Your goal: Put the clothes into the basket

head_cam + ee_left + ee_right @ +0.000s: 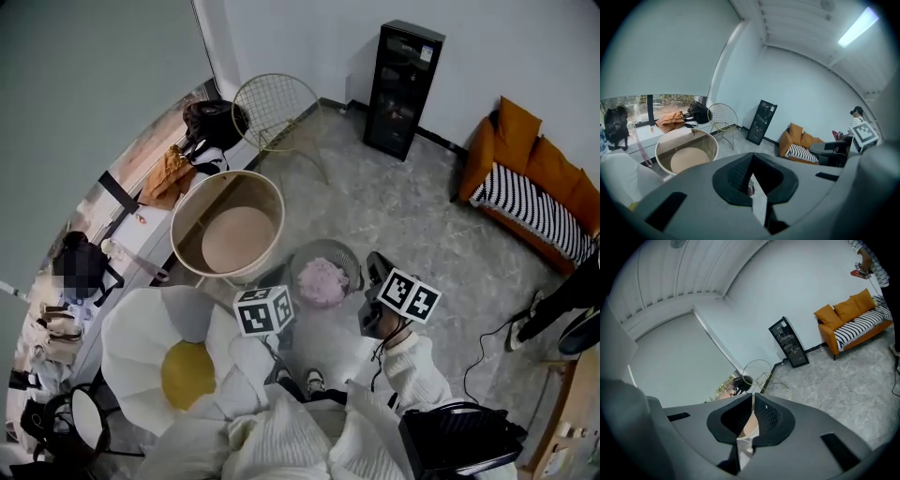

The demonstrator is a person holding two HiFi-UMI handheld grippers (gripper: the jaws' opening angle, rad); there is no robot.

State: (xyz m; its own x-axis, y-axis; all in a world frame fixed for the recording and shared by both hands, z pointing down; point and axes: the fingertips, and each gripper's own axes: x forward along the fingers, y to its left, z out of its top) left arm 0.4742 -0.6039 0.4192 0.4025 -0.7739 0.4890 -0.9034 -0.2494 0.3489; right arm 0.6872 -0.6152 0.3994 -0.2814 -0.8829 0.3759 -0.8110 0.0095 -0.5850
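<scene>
The left claw point(752, 157) had its jaws together at the tips, only a pale sliver showing in the gap behind them; the right claw point(753, 397) was likewise closed, gripping nothing that could be made out; the pink clothes point(322, 281) lay in the basket point(352, 258) between the 2 claws, just ahead.

The person wears a white knitted sleeve point(422, 370). The left tongs point(751, 180) and right tongs point(753, 412) are matte grey with black ribbed pads point(768, 414), and each carries a cube point(263, 310) with black-and-white square markers. A thin dark cable point(382, 354) hangs under the right one.
</scene>
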